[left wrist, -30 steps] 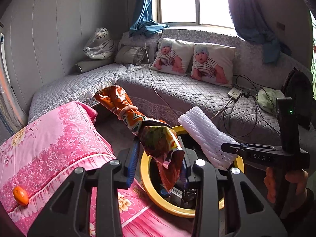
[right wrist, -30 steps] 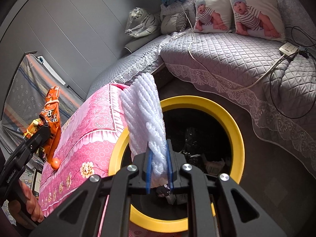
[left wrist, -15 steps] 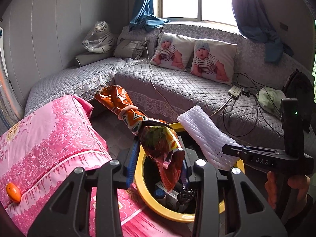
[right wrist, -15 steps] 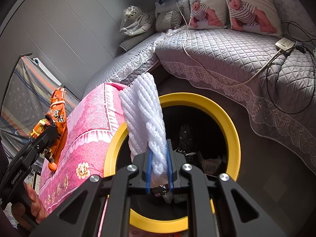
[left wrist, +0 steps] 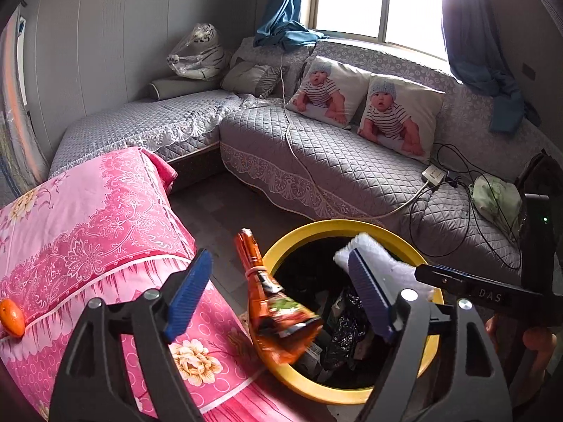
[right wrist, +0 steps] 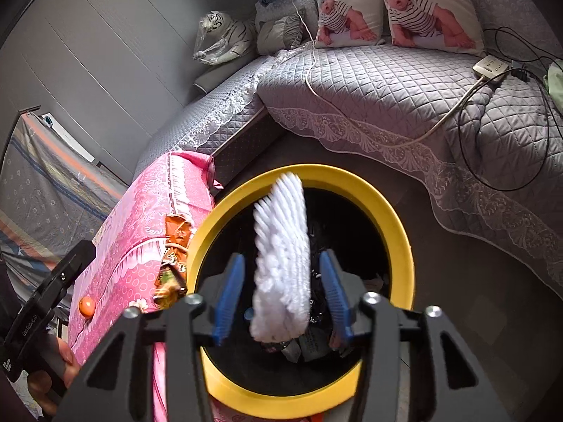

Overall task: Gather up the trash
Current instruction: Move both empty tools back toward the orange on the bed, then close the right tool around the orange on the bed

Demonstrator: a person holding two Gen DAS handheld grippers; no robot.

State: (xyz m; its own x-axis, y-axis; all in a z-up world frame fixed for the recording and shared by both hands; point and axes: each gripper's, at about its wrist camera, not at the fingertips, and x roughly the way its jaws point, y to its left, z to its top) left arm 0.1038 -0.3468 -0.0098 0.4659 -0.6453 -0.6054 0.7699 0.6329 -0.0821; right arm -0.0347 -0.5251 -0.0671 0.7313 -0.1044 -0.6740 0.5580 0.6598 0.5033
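This looks like the drop step: both pieces of trash are being let go over the yellow bin (right wrist: pixel 397 232), and the next move probably calls only for pulling both tools clear and checking that each piece lands inside. The right gripper (right wrist: pixel 279 300) has its jaws opening, its blue pads standing off either side of the white foam sheet (right wrist: pixel 281 260), which hangs over the bin's mouth, seemingly loose. Beyond it, the left gripper (left wrist: pixel 278 299) is opening wide too, and the orange snack bag (left wrist: pixel 271 299) tips at the bin's near rim, beside the pink cloth (left wrist: pixel 88 218).
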